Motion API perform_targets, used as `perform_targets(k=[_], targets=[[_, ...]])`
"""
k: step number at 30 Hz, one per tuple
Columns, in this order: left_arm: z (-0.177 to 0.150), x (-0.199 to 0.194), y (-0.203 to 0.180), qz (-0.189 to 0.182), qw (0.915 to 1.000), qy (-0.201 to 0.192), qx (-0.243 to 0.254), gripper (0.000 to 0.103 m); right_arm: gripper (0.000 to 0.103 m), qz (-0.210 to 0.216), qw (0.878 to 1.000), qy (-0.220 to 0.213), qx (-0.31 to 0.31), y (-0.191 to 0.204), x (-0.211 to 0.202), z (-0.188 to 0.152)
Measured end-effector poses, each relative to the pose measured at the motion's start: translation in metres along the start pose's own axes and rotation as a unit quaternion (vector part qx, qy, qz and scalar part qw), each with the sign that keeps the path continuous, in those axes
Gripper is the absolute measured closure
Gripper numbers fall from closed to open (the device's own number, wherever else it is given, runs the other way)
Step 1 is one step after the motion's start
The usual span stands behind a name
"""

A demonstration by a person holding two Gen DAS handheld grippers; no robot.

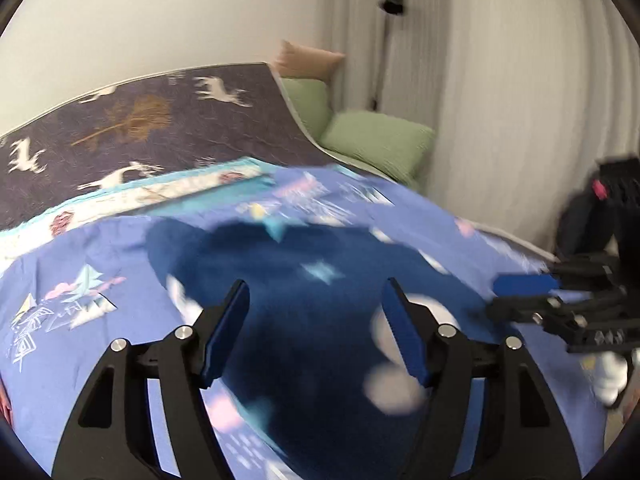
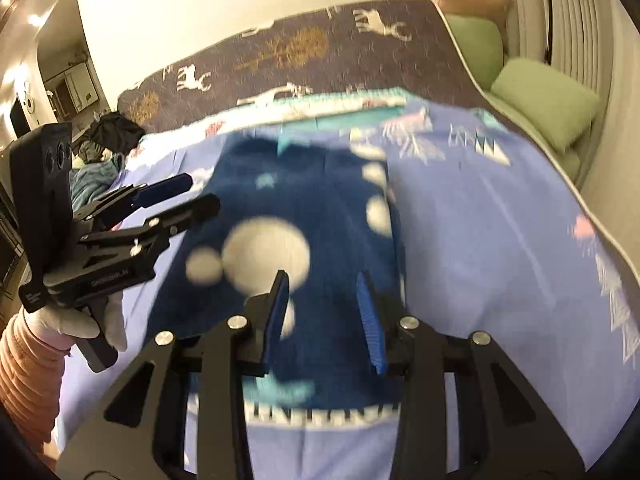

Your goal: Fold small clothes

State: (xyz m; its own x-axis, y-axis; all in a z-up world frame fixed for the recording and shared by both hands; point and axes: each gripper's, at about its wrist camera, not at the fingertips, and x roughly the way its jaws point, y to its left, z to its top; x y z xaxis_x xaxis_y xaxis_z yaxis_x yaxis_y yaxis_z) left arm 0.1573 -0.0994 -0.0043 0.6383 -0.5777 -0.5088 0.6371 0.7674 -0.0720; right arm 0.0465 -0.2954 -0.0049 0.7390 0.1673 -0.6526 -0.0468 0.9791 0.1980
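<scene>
In the left wrist view, the left claw (image 1: pixel 316 332) has its blue pads (image 1: pixel 224 332) wide apart and nothing is between them; it hangs above the dark blue garment (image 1: pixel 320 300), which has pale dots and small stars and lies flat on the light blue sheet (image 1: pixel 60 264) of the bed; the picture is blurred, so I cannot tell if a pad touches the cloth; at 3 o'clock the right claw (image 1: pixel 516 292) enters, narrow; green cushions (image 1: pixel 376 140) lie at 1 o'clock.

In the right wrist view, the right claw (image 2: pixel 326 312) has its pads a moderate gap apart; no cloth is visibly pinched between them; the garment (image 2: pixel 304 208) spreads from the centre toward 12 o'clock, its striped hem at 6 o'clock; at 9 o'clock the left claw (image 2: pixel 188 196) is held by a gloved hand (image 2: pixel 80 320), with empty jaws.
</scene>
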Motion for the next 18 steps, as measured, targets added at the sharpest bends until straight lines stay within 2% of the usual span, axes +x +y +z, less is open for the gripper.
perform_targets(k=[3,4,5,6,7,9,12,15,17,18], targets=[[0.012,0.031,0.031,-0.004,0.9975,0.033,-0.062,0.034,0.066,0.015,1.0,0.017,0.009,0.001,0.022,0.01],[0.011,0.045,0.038,0.005,0.9964,0.055,-0.065,0.034,0.066,0.014,0.999,0.046,0.013,-0.001,0.041,0.006],[0.003,0.071,0.043,0.032,0.9936,0.098,-0.046,0.033,0.066,0.007,0.998,0.064,0.011,-0.002,0.058,-0.001],[-0.009,0.091,0.043,0.047,0.9907,0.126,-0.02,0.031,0.066,0.004,0.998,0.062,0.006,-0.004,0.067,-0.005],[-0.017,0.096,0.043,0.047,0.9913,0.123,-0.011,0.028,0.066,0.003,0.999,0.045,-0.003,-0.003,0.07,-0.011],[-0.02,0.095,0.048,0.034,0.9921,0.111,-0.048,0.028,0.066,0.001,0.999,0.044,0.0,-0.003,0.066,-0.011],[-0.018,0.09,0.039,0.054,0.9917,0.115,-0.02,0.028,0.066,0.013,0.999,0.051,0.002,-0.006,0.062,-0.009],[-0.01,0.079,0.042,0.059,0.9923,0.104,-0.031,0.029,0.066,0.038,0.997,0.046,0.054,-0.018,0.044,-0.005],[-0.005,0.059,0.041,0.048,0.9942,0.086,-0.043,0.029,0.051,0.052,0.995,0.022,0.084,-0.025,0.014,-0.011],[-0.003,0.043,0.038,0.027,0.9962,0.068,-0.046,0.029,0.048,0.061,0.994,0.007,0.093,-0.028,-0.004,-0.018]])
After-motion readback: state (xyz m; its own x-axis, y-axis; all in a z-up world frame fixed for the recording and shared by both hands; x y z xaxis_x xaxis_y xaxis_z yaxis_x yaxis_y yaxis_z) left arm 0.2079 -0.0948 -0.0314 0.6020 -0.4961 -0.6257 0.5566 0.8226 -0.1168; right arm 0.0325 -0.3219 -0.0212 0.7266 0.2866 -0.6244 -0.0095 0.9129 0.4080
